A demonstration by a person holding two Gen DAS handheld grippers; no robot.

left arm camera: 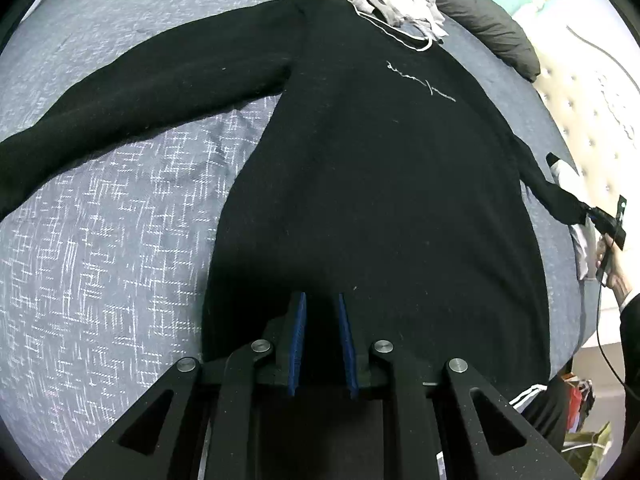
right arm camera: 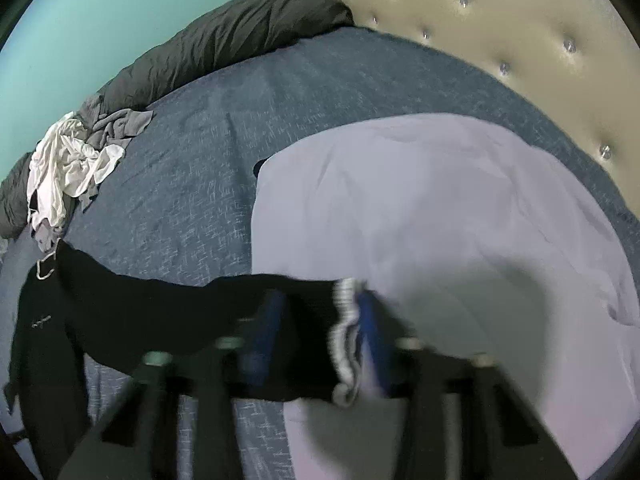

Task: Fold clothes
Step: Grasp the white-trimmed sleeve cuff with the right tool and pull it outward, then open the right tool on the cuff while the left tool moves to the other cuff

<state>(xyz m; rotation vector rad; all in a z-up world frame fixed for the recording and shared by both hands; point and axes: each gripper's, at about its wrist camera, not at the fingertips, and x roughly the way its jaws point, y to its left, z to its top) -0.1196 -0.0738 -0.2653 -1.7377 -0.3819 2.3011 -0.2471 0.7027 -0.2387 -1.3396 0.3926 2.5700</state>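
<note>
A black sweater point(left arm camera: 380, 160) with small white script on the chest lies flat on the blue bed cover point(left arm camera: 100, 240). One sleeve point(left arm camera: 140, 92) stretches out to the left. My left gripper point(left arm camera: 322, 304) is at the hem, its blue pads close together with black fabric between them. The other sleeve point(left arm camera: 556, 196) is drawn out to the right, where my right gripper point(left arm camera: 592, 214) grips its end, with a hand point(left arm camera: 612, 276) behind it. In the blurred right wrist view, the sleeve point(right arm camera: 200, 308) and its white-striped cuff point(right arm camera: 346, 340) sit between the right gripper's point(right arm camera: 320, 304) blue pads.
A pile of white and grey clothes point(right arm camera: 68, 168) lies at the far side of the bed beside a dark rolled duvet point(right arm camera: 232, 36). A pale lilac garment point(right arm camera: 440, 220) is spread below the tufted headboard point(right arm camera: 480, 20). A black cable point(left arm camera: 604, 344) hangs off the bed's right edge.
</note>
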